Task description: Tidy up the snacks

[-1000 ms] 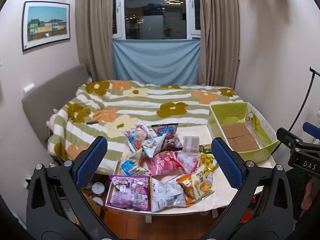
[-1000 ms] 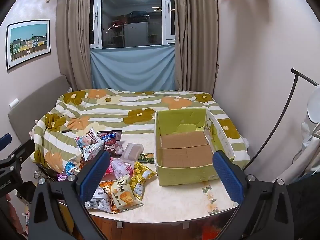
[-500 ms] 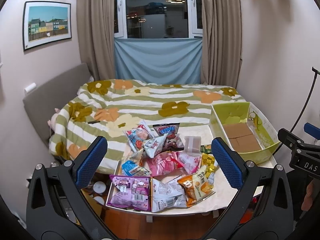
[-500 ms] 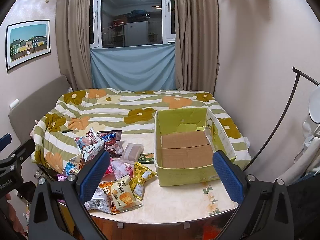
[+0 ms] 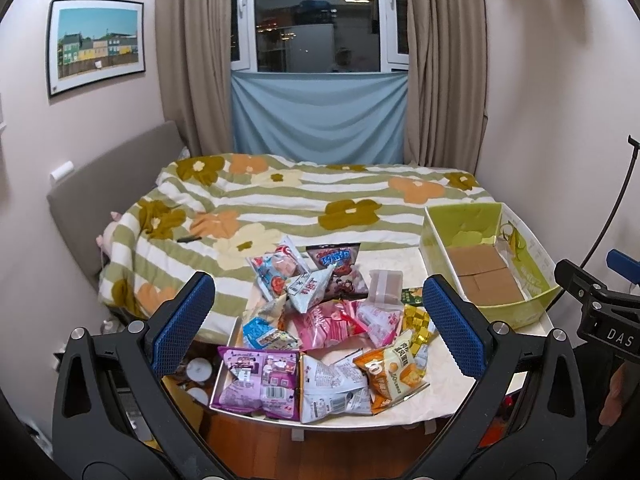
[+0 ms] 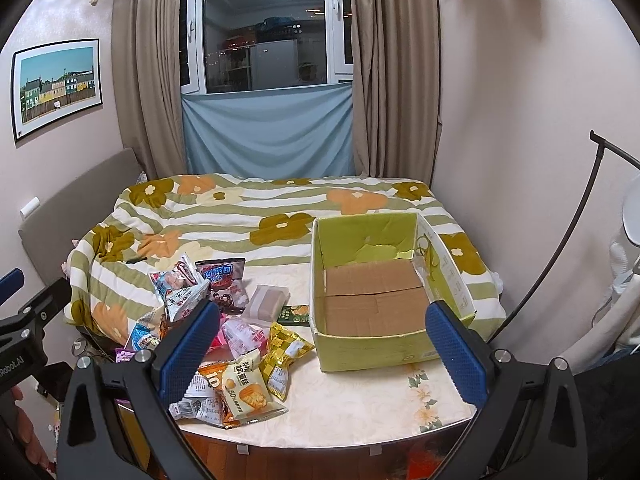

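A heap of snack packets (image 5: 320,320) lies on the left half of a small table (image 6: 360,400), among them a purple bag (image 5: 258,382), an orange bag (image 5: 390,372) and a pink bag (image 5: 324,324). To their right stands an empty green cardboard box (image 6: 372,292) with its top open. My left gripper (image 5: 320,324) hangs open above the near table edge, in front of the heap and holding nothing. Over the table's front right, before the box, my right gripper (image 6: 320,344) is likewise open and empty. Each gripper shows at the edge of the other's view.
Behind the table is a bed with a green striped flower blanket (image 5: 304,200). A wall runs close on the right, with a thin black stand (image 6: 576,224) beside it. Curtains and a window (image 5: 320,20) fill the back. Wooden floor shows under the table's front edge.
Both views have shifted only slightly, the left one a touch higher and further back. Nothing on the table has moved, and both grippers stay open.
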`<state>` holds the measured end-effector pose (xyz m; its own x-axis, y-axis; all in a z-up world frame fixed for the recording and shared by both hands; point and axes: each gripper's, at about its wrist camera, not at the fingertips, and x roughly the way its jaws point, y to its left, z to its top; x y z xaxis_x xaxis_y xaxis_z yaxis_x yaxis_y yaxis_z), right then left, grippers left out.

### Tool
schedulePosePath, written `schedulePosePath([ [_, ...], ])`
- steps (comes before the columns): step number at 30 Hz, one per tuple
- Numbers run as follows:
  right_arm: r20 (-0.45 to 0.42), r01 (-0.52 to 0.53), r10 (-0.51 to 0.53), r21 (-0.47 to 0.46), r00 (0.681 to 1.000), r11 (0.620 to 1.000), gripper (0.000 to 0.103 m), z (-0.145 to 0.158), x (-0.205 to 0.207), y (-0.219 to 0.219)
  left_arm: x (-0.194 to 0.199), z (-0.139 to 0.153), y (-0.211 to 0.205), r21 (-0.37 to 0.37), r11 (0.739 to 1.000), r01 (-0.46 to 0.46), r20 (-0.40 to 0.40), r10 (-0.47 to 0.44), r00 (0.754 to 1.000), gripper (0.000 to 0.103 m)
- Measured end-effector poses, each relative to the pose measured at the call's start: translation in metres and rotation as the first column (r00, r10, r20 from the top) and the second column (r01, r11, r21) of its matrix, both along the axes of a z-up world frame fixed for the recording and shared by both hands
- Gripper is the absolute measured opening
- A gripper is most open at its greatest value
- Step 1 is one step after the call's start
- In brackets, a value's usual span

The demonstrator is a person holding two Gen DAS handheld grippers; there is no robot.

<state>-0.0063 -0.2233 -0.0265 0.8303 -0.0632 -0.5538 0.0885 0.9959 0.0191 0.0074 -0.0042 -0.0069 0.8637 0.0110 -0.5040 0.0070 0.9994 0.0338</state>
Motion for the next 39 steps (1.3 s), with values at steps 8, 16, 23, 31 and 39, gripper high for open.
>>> schedulePosePath([
  [8,-0.003,0.001,-0.001,0.003,1.000,1.000,0.102,-0.003,0.003,0.001,0.000,-0.001,-0.001,0.006,1.000,-0.004,-0.006,0.004,1.000,0.103],
  [16,-0.009,-0.001,0.001,0.002,1.000,1.000,0.102,-0.009,0.005,0.005,0.002,-0.002,-0.004,0.002,1.000,-0.006,-0.013,0.006,1.000,0.103],
  [23,-0.009,-0.002,0.002,0.004,1.000,1.000,0.102,-0.010,0.006,0.005,0.002,-0.001,-0.004,0.002,1.000,-0.006,-0.013,0.006,1.000,0.103],
  [31,-0.010,-0.002,0.002,0.005,1.000,1.000,0.102,-0.011,0.007,0.006,0.001,-0.003,-0.007,-0.005,1.000,-0.005,-0.018,0.004,1.000,0.103],
  [39,-0.012,-0.001,0.001,0.008,1.000,1.000,0.102,-0.010,0.006,0.004,0.002,-0.002,-0.007,-0.005,1.000,-0.005,-0.019,0.005,1.000,0.103],
])
